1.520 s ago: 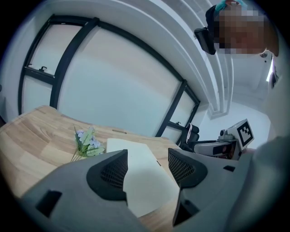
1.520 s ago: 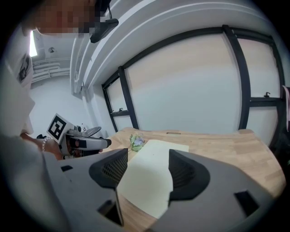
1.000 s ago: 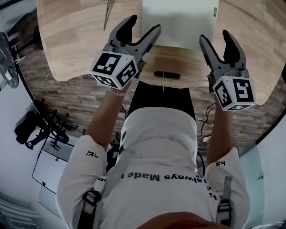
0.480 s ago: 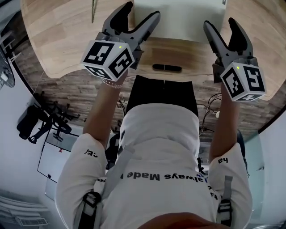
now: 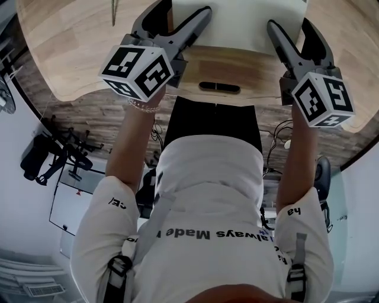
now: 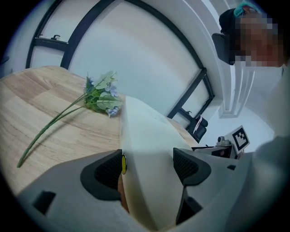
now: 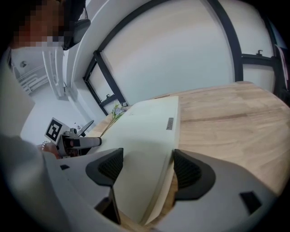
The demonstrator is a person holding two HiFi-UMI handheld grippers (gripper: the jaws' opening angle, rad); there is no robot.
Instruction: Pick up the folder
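Note:
A cream folder [image 5: 237, 23] lies flat on the wooden table [image 5: 71, 47], near its front edge. My left gripper [image 5: 177, 18] straddles the folder's near left corner [image 6: 149, 149]. Its jaws have just been opening and stand wide, with the pads [image 6: 108, 170] not pressing the cover. My right gripper [image 5: 294, 32] straddles the near right corner [image 7: 145, 149]. Its jaws have also just been opening, and the folder's edge lies between the pads [image 7: 188, 170] without being gripped.
An artificial flower with a long green stem [image 6: 97, 97] lies on the table left of the folder. A slim black object [image 5: 219, 87] rests at the table's front edge between my arms. A standing person is at the edge of both gripper views.
Both grippers have sunk toward the table and now sit over the folder's near corners. Their jaws stand slightly wider than before.

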